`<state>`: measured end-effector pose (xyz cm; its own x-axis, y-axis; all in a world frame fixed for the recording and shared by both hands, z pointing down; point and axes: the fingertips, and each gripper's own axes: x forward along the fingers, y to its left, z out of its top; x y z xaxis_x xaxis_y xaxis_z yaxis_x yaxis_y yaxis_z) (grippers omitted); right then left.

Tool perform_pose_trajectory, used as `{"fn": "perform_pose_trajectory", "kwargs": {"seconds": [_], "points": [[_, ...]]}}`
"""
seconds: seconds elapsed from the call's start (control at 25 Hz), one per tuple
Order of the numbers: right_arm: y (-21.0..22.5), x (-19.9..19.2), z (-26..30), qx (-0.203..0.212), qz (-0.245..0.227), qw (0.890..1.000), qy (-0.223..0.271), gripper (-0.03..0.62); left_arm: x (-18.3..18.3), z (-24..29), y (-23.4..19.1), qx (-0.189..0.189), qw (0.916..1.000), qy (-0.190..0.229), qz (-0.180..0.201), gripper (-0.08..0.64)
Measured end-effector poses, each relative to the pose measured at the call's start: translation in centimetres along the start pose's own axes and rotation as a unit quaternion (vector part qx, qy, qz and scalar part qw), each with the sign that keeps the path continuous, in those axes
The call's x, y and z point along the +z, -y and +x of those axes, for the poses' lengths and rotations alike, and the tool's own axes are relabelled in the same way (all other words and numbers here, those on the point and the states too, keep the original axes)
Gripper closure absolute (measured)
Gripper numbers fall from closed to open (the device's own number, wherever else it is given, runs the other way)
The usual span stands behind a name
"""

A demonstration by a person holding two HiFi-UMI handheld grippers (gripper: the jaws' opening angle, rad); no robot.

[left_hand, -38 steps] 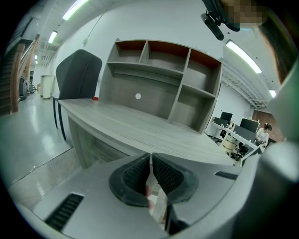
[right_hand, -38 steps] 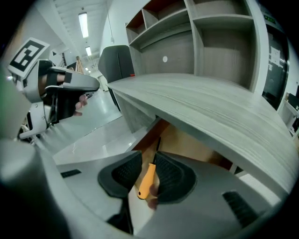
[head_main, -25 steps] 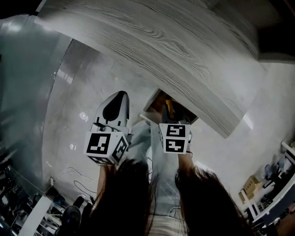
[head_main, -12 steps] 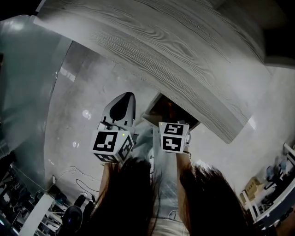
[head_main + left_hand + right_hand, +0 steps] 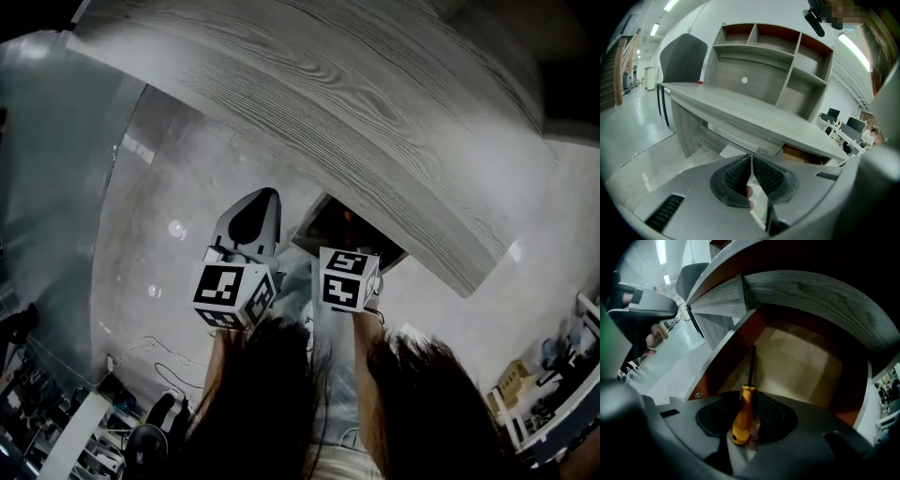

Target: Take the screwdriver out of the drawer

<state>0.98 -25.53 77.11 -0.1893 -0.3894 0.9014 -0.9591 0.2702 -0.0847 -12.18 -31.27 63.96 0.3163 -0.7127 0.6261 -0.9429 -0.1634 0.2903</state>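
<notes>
Looking along the right gripper (image 5: pixel 747 404) here: clamped tight on the screwdriver (image 5: pixel 743 416), with the orange handle pinched between the two dark ribbed pads (image 5: pixel 771 416) and the butt end poking out toward the near side. Can follow the thin dark shaft (image 5: pixel 751 364) running away from the jaws toward the far end of the open drawer (image 5: pixel 811 362). So: screwdriver in that gripper's grip, hanging over the drawer's pale bottom, with reddish-brown side walls left and right of it. Can't tell if the tip touches the bottom or floats just above. Can see the drawer tucked right under the grey wood-grain desk top (image 5: pixel 754 110). Over to the left gripper (image 5: pixel 751 173): pinched together on nothing, pads pressed along one thin line. Aimed at the desk front from the near side, with a dark chair (image 5: pixel 684 56) off at the far left and a cubby shelf unit (image 5: pixel 787 56) at the far part of the desk. From the head view, can see the two grippers held side by side and close, the left one and its marker cube (image 5: pixel 230 292) over the shiny grey floor (image 5: pixel 159 244) just left of the drawer, the right one at the drawer's near edge. Lots of long dark hair (image 5: pixel 272 403) filling the near part of that view.
</notes>
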Motion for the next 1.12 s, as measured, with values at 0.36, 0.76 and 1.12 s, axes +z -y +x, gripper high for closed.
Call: {"fn": "perform_pose_trajectory", "kwargs": {"seconds": [0.36, 0.76, 1.12], "points": [[-0.4, 0.3, 0.6, -0.063, 0.002, 0.998, -0.023, 0.471, 0.0, -0.1, -1.1, 0.002, 1.0000, -0.005, -0.003, 0.540], [0.3, 0.1, 0.6, -0.094, 0.021, 0.995, -0.028, 0.499, -0.2, -0.2, -1.5, 0.007, 0.9999, -0.008, -0.004, 0.540], [0.5, 0.0, 0.2, -0.066, 0.054, 0.996, -0.041, 0.509, -0.4, -0.8, -1.9, 0.007, 1.0000, -0.007, 0.000, 0.540]]}}
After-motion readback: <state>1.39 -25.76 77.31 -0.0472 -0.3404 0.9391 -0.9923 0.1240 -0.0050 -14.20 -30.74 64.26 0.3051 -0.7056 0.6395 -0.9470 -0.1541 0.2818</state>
